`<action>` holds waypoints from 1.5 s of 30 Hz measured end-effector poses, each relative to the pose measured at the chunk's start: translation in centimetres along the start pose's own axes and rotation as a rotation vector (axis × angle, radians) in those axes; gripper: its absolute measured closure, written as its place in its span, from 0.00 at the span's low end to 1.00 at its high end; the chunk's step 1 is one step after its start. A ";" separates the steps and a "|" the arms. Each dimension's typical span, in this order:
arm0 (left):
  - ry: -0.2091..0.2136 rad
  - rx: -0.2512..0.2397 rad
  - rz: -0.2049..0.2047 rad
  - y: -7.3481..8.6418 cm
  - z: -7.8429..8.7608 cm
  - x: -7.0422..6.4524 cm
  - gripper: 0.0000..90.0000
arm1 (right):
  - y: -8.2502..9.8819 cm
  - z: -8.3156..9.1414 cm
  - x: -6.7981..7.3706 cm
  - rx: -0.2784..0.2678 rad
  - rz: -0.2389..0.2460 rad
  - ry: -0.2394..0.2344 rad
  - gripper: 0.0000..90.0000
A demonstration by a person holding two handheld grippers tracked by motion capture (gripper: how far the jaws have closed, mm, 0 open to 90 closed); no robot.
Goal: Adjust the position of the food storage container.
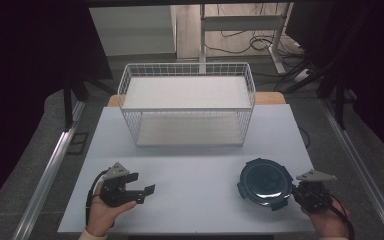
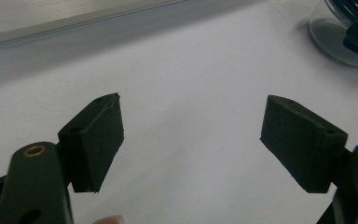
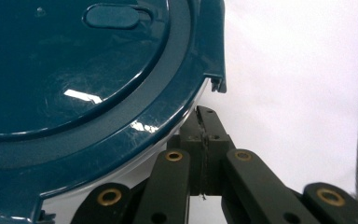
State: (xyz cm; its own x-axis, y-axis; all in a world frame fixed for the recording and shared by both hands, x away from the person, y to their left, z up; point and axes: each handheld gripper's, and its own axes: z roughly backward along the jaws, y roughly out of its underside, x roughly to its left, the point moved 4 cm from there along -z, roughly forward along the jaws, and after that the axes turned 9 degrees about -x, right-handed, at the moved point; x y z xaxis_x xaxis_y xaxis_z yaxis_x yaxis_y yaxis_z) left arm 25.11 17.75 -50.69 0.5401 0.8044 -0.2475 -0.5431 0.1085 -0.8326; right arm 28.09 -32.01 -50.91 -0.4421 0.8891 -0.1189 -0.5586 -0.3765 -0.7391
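Right gripper (image 1: 294, 192): black two-jaw tool with brass pivot pins, at 4 o'clock on the table, jaws pressed flat together with nothing visible between them. Its tip touches, or lies just under, the near rim of the round dark-teal plastic lid (image 3: 74, 70).

Round container with dark-teal lid (image 1: 265, 182): at 5 o'clock, just left of the right gripper. The lid is glossy, lightly scuffed, with a raised ring, an oval tab and four corner latches. The body below looks clear, glass or plastic; the left gripper view shows a transparent wall (image 2: 335, 42).

Left gripper (image 1: 142, 192): at 7 o'clock, held in a hand, jaws spread wide with flat matte black pads, empty, well apart from the container.

White wire basket (image 1: 187, 102): at 12 o'clock, a rectangular mesh rack with two pale shelves.

Pale blue-grey table (image 1: 195, 165): smooth and matte.

Risks, as a judgement: the closed right jaws have no hold, so a push would slide the container on the smooth top or tilt it. A grip on the thin, slick lid rim could slip. A latch lifted alone could free the lid from the body.
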 end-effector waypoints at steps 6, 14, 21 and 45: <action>-0.001 0.002 0.001 0.0 -0.1 0.0 0.23 | -0.8 -0.5 1.0 -0.011 0.009 -0.031 1.00; 0.000 0.006 0.001 0.1 -0.2 0.0 0.23 | -2.0 -1.3 3.1 -0.014 0.026 -0.072 1.00; 0.000 0.003 0.002 0.0 -0.1 0.0 0.23 | -2.6 -2.1 5.2 -0.005 0.057 -0.115 1.00; -0.005 0.001 0.007 0.0 0.0 0.2 0.23 | -4.6 -4.5 12.8 0.017 0.112 -0.229 1.00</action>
State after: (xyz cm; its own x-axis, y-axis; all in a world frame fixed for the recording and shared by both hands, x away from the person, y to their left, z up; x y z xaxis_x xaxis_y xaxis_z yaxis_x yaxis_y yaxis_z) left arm 25.21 17.89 -50.79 0.5334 0.8079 -0.2506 -0.5472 0.1036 -0.8305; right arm 28.18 -17.75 -51.97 -0.6479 0.7604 -0.0449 -0.5082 -0.4754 -0.7182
